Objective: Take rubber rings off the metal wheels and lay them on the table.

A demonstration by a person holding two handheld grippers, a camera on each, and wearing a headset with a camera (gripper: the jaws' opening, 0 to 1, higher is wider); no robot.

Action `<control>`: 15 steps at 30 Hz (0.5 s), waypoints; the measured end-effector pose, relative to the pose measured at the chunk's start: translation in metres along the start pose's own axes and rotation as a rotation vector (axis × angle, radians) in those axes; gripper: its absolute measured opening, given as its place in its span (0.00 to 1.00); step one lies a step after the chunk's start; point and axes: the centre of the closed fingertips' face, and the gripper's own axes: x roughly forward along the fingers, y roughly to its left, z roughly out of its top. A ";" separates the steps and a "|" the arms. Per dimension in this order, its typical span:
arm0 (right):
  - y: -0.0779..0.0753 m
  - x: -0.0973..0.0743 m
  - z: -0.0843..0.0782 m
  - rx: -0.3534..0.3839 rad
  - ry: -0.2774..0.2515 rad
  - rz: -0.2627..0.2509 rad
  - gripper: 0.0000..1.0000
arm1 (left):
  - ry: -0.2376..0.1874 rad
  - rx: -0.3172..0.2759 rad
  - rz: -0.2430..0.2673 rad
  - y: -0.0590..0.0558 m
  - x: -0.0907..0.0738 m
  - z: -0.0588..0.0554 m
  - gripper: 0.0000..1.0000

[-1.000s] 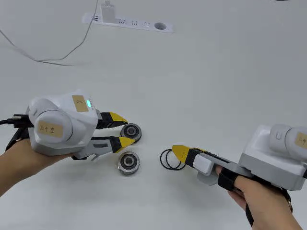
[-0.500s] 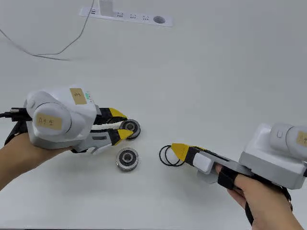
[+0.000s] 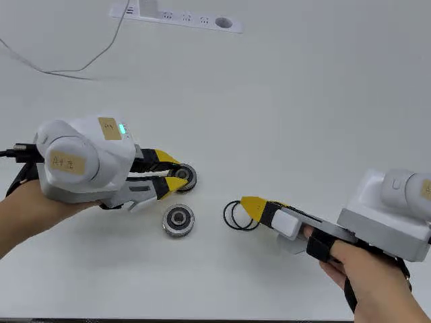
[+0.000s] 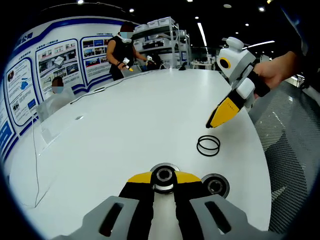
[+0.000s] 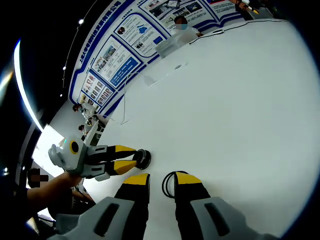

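I am holding the left hand-held gripper point(image 3: 170, 172) with its jaws pressed in on either side of the far wheel point(image 3: 183, 176), so I am reading it as clamped on that wheel, which is resting on the worktop point(image 3: 303, 101). The near wheel point(image 3: 178, 220) is lying flat just beside it, loose. Two rubber rings point(image 3: 239, 215) are lying overlapped on the worktop to the right of the wheels, so I am judging that part as done. Both wheels are showing a dark band round the rim, and I cannot tell whether that is a ring waiting to come off or the bare wheel. The right hand-held gripper point(image 3: 254, 207) is hovering at the rings with its jaws apart, gripping nothing; its own view is showing the rings against the inside of one jaw. For room, I am seeing wide bare worktop to the right and far side. The power strip point(image 3: 178, 19) and its cable point(image 3: 60, 70) are sitting well apart at the far left. My hands are working close to the near edge, so I am favouring moves away from it.
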 end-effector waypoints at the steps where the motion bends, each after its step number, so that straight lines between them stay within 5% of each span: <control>1: 0.000 0.000 0.000 0.001 0.000 0.001 0.20 | 0.001 0.000 -0.002 0.000 0.000 0.000 0.15; 15: 0.010 0.006 0.007 0.014 -0.004 0.036 0.20 | -0.005 -0.003 -0.011 -0.001 0.000 -0.001 0.14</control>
